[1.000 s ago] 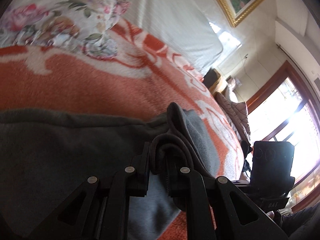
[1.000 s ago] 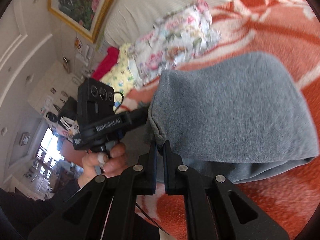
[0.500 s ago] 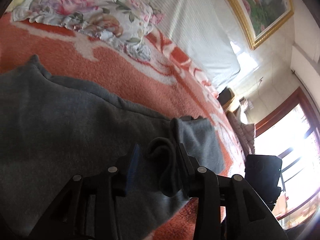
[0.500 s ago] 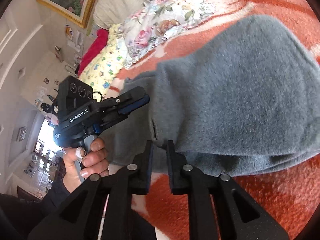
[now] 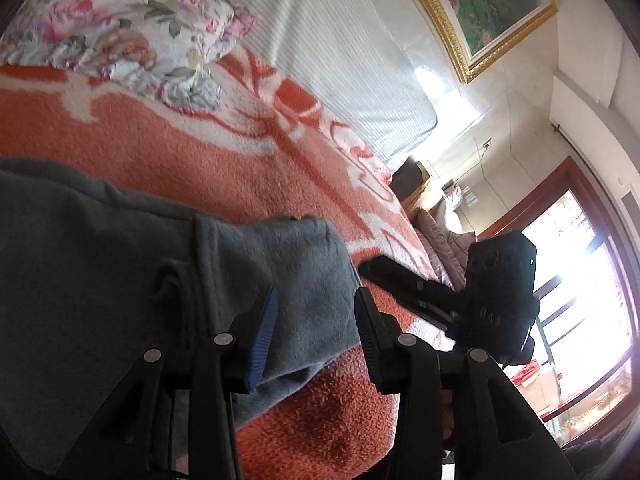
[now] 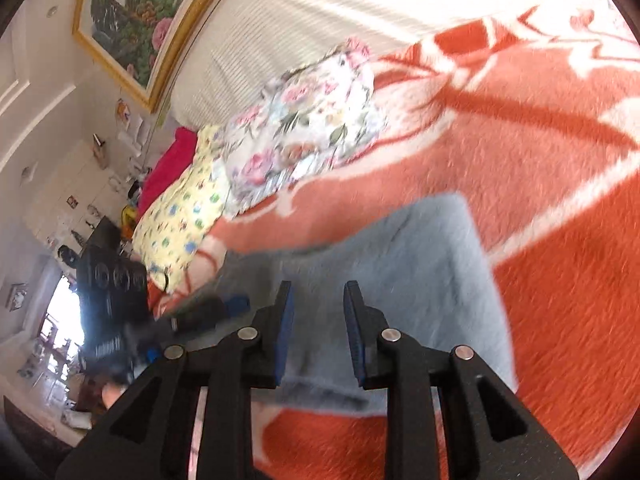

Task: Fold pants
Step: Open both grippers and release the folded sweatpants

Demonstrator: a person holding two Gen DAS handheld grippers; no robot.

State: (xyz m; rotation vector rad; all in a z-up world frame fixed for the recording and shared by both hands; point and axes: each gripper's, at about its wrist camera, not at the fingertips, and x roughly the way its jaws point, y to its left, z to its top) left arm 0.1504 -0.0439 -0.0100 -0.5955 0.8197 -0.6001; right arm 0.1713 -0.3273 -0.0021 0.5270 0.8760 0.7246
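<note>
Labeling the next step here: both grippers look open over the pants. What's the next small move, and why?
Probably draw both back clear of the cloth. The left hand-held gripper and right hand-held gripper stand open with nothing between the fingers, and the grey pants lie doubled over on the orange blanket, so this fold looks laid; then regrasp for the next one.

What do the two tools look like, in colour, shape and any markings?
Both are black. The left tool and right tool each have two flat fingers on angular linkage arms with triangular cut-outs and silver round pivot pins. The finger pads are blue and finely ribbed. In the left view, the other tool carries a boxy black camera housing with a small light. Any lettering is too blurred to read.
</note>
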